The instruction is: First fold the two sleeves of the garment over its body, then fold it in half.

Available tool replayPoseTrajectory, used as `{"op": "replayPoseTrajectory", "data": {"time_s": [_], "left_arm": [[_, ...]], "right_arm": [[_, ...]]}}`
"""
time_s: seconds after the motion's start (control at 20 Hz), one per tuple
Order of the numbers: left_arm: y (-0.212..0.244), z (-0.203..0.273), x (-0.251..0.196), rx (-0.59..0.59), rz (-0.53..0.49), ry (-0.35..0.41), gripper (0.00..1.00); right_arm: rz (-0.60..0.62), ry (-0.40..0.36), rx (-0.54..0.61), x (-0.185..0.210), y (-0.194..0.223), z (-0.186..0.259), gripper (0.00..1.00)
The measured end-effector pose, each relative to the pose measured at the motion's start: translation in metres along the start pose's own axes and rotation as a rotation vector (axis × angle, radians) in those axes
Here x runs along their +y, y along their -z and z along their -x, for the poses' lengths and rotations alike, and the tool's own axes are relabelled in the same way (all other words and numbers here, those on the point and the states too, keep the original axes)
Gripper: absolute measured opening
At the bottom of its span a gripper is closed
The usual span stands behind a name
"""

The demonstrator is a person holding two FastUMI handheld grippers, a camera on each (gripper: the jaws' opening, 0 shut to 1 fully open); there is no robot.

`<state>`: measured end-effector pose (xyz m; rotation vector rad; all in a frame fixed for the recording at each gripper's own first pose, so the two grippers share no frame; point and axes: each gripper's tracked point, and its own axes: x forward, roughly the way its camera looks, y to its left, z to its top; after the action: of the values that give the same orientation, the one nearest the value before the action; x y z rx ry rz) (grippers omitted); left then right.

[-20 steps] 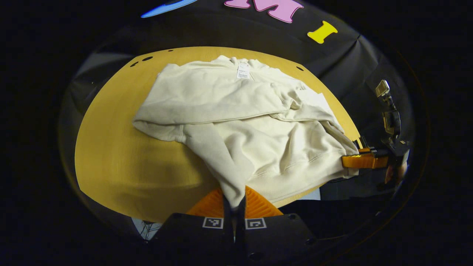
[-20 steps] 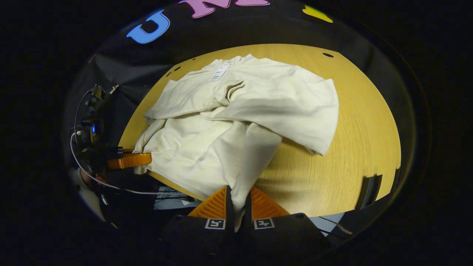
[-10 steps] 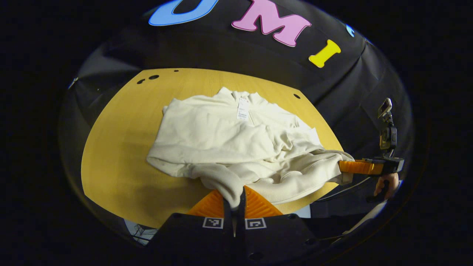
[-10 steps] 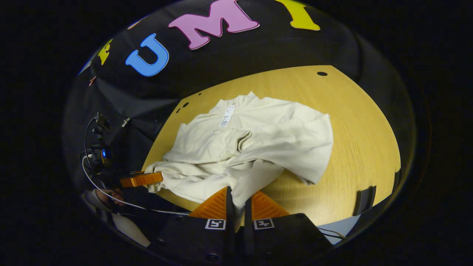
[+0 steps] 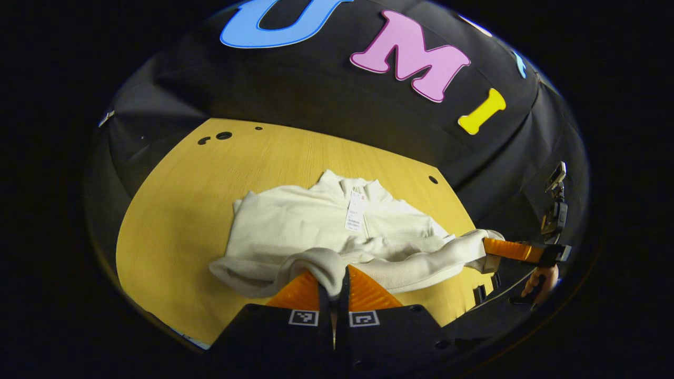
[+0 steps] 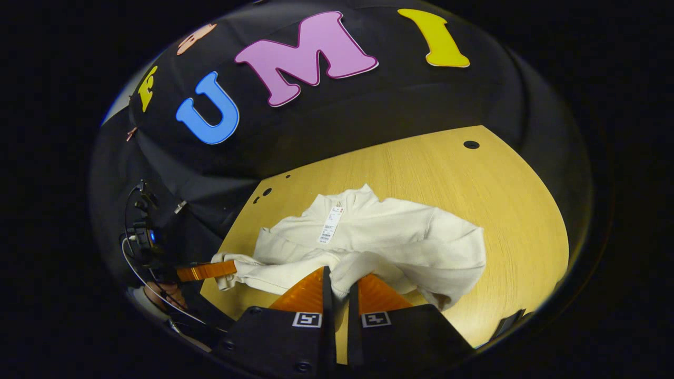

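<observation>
A cream sweatshirt [image 5: 310, 226] lies on the wooden table [image 5: 179, 210] with both sleeves folded over its body and a white tag [image 5: 356, 211] near the collar. My left gripper [image 5: 334, 287] is shut on the bottom hem at one corner. My right gripper [image 6: 337, 287] is shut on the hem at the other corner. The hem is lifted and carried over the body toward the collar, so the sweatshirt [image 6: 400, 237] is partly doubled. In the left gripper view the right gripper [image 5: 492, 247] shows at the right, gripping cloth; in the right gripper view the left gripper [image 6: 226, 269] shows at the left.
The table [image 6: 474, 200] has small holes near its far corners [image 5: 224, 135] [image 6: 471, 144]. The black cloth wall stands right behind it. A hand [image 5: 539, 279] holds the far gripper's handle, and a cable [image 6: 152, 295] hangs by the table's left edge.
Both grippers have risen and moved forward over the table, carrying the hem toward the collar. The visible lower body of the sweatshirt has shrunk as it folds over.
</observation>
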<state>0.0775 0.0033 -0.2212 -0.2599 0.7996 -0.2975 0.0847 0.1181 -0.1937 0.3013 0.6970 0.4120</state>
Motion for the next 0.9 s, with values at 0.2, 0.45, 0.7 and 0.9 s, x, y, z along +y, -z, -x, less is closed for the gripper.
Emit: {"op": "replayPoseTrajectory", "data": {"time_s": [0.2,0.45,0.7,0.9], "left_arm": [[-0.028,-0.039,0.007,-0.015,0.024,-0.029,0.07],[-0.047,-0.091,0.027,0.007,0.065,-0.090,0.07],[-0.052,-0.134,0.042,0.041,0.084,-0.144,0.07],[-0.048,-0.164,0.051,0.094,0.048,-0.186,0.07]], "right_arm": [[-0.011,0.022,-0.006,-0.012,-0.017,-0.037,0.12],[-0.025,0.058,0.019,-0.034,-0.028,-0.088,0.12],[-0.050,0.086,0.061,-0.056,-0.023,-0.131,0.12],[-0.056,0.121,0.128,-0.075,-0.005,-0.163,0.12]]}}
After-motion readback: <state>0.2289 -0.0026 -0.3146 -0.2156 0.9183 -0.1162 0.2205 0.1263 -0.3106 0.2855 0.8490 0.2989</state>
